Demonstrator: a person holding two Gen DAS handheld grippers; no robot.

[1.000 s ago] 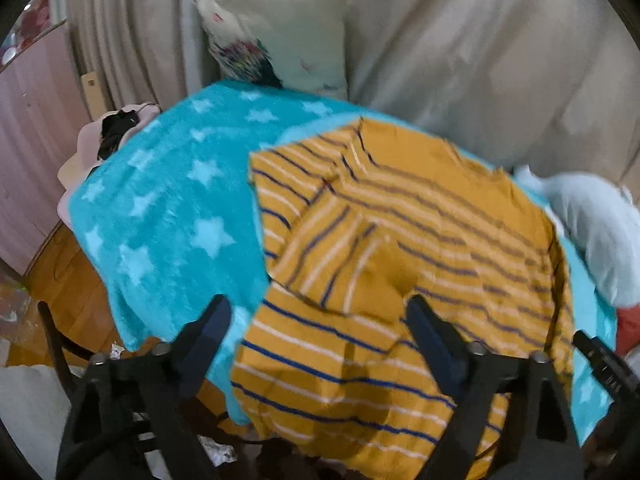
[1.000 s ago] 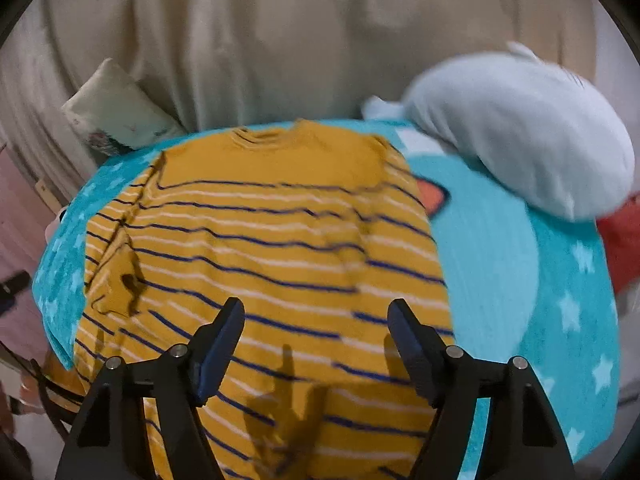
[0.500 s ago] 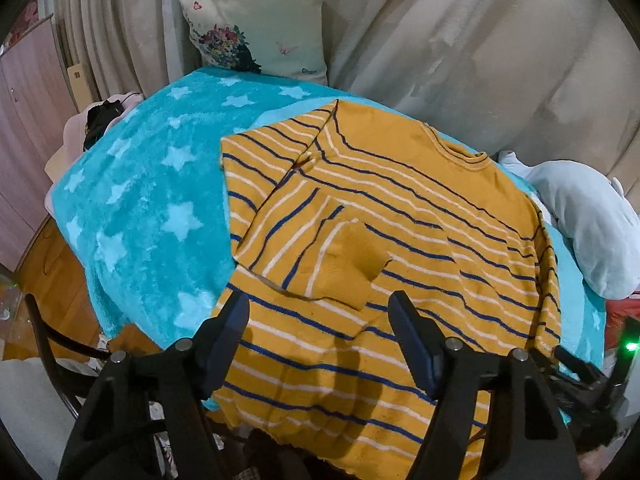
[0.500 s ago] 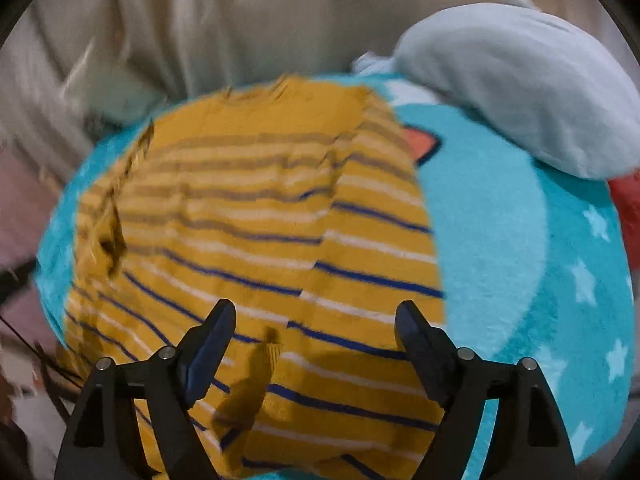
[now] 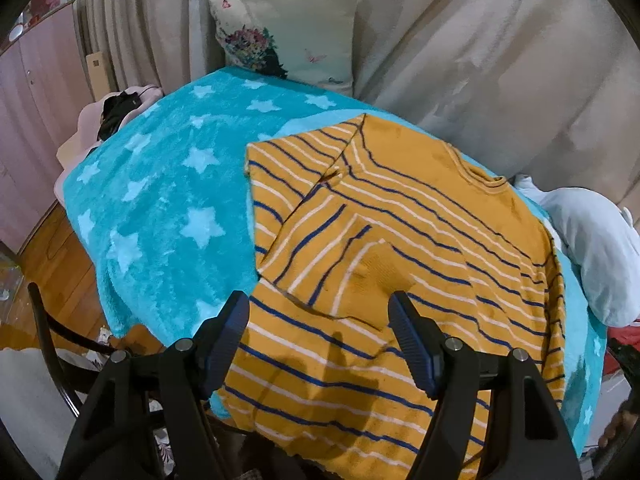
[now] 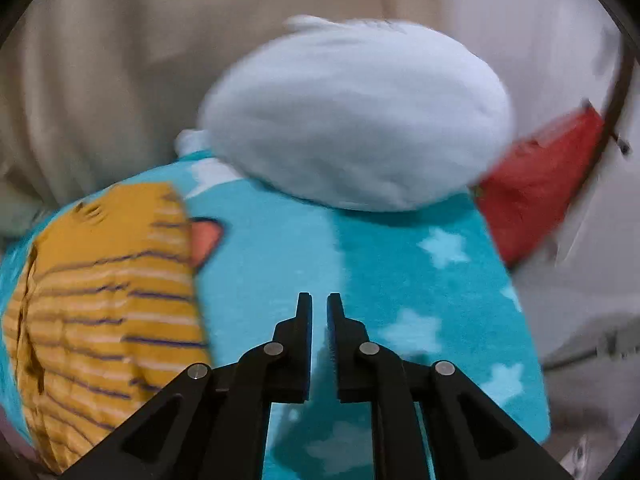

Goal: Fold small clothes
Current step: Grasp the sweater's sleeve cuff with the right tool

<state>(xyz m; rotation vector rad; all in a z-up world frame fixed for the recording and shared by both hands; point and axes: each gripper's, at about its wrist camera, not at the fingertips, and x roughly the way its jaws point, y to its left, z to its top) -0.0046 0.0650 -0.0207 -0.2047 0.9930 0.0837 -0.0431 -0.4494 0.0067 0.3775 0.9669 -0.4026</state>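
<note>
Teal star blanket (image 5: 160,216) under striped shirt (image 5: 400,248); beige drapes (image 5: 480,60) behind.

One striped yellow sweater (image 5: 400,248) on show, one teal star blanket (image 5: 168,200) under it. One floral cushion (image 5: 288,28) at the back, one pale blue plush toy (image 6: 356,120) off to the side, one red item (image 6: 540,184) beside that. Two grippers: the left gripper (image 5: 318,320) with fingers spread, the right gripper (image 6: 319,312) nearly closed on nothing. One dark chair (image 5: 52,336) below the blanket's edge.
</note>
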